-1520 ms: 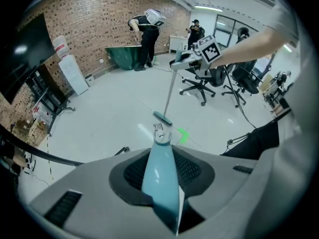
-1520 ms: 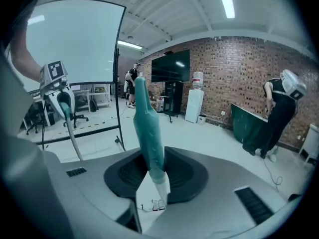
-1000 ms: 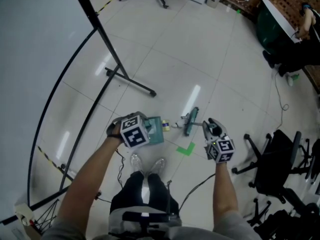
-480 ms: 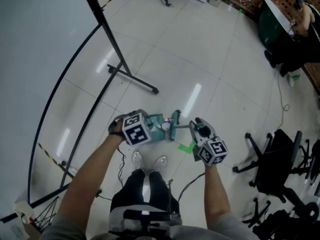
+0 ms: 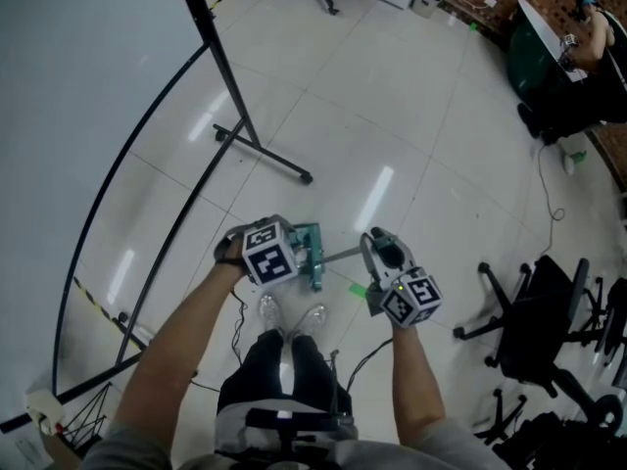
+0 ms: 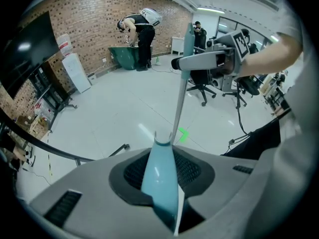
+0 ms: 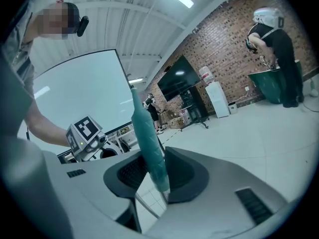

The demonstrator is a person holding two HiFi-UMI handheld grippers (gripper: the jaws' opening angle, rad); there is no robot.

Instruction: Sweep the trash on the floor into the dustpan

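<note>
Person's shoes (image 5: 290, 321) nearest, planted on the pale tiled floor (image 5: 411, 116). Just ahead of them, left gripper (image 6: 162, 156) pointed steeply down, jaws closed to a narrow gap on the light blue dustpan handle (image 6: 160, 183). Teal dustpan (image 5: 308, 248) sits low just beyond the toes, partly hidden under the gripper's marker cube. Right gripper (image 7: 153, 171) beside it, nearly level, jaws clamped on the teal broom handle (image 7: 145, 133). Broom shaft (image 5: 341, 255) runs across from that gripper to the dustpan's right edge, head end against the pan. Trash itself not made out (too small, or covered). Green tape mark (image 5: 359, 289) on the floor under the shaft. Beyond, a black stand foot (image 5: 265, 155). Black office chair (image 5: 529, 321) well off to the right. Farthest, a person (image 6: 142, 34) bent over a green bin (image 6: 124, 56) by the brick wall.
</note>
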